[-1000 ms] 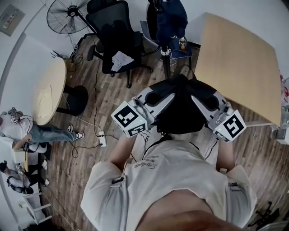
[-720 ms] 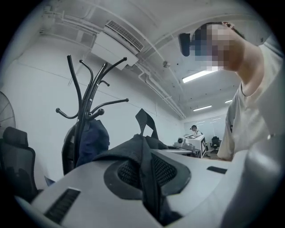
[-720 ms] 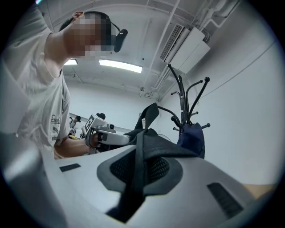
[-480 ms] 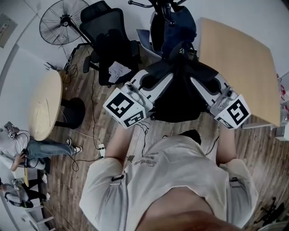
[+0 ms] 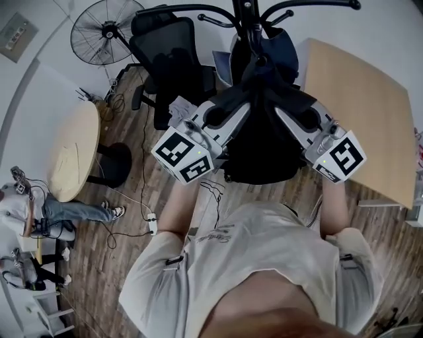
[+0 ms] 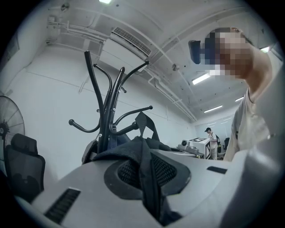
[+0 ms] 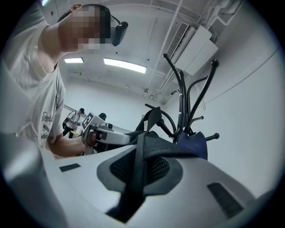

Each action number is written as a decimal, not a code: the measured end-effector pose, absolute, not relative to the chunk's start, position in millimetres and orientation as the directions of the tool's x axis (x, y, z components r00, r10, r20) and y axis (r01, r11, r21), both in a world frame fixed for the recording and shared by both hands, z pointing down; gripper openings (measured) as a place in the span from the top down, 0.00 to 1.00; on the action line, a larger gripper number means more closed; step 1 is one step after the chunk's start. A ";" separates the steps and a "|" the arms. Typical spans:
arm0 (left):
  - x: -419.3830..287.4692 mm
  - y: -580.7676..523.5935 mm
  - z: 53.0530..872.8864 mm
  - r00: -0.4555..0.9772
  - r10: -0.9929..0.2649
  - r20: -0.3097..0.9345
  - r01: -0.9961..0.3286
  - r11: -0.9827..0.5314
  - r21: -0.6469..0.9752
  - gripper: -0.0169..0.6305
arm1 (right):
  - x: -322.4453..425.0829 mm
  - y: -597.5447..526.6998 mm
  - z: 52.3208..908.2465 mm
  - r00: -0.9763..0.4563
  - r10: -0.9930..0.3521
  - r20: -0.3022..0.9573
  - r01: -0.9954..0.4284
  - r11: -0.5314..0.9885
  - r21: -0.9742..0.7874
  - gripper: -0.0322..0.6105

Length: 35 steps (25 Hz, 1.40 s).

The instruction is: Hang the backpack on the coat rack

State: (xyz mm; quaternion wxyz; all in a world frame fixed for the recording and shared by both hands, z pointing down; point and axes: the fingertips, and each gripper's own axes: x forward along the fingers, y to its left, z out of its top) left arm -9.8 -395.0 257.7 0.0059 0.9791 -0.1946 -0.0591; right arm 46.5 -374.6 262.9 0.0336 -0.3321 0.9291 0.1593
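Head view: with left gripper (image 5: pixel 226 121) and right gripper (image 5: pixel 296 119) both clamped on backpack (image 5: pixel 259 150) fabric, lift evenly and slip top loop (image 6: pixel 141 120) over a coat rack (image 5: pixel 246 16) hook (image 6: pixel 127 129) before releasing.

Pale short-sleeved T-shirt (image 5: pixel 264 254); grey left claw (image 5: pixel 239 111), right claw (image 5: pixel 283 112), black-and-white marker cubes (image 5: pixel 182 155).

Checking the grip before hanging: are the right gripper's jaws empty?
No, the right gripper has its jaws shut on a black backpack strap that runs between them.
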 end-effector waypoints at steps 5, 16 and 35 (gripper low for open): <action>-6.1 -418.4 261.9 0.901 -0.416 -0.118 -0.414 -0.909 0.047 0.90 | 50.9 -399.8 265.8 -0.791 -0.592 -0.154 -0.610 0.746 0.267 0.89; -5.6 -441.5 282.9 0.867 -0.489 -0.092 -0.487 -0.872 0.047 0.90 | 52.1 -421.9 287.7 -0.803 -0.587 -0.104 -0.594 0.771 0.229 0.89; -13.7 -451.2 299.8 0.824 -0.566 -0.030 -0.564 -0.824 0.047 0.87 | 61.1 -428.8 307.7 -0.704 -0.700 -0.122 -0.711 0.696 0.106 0.79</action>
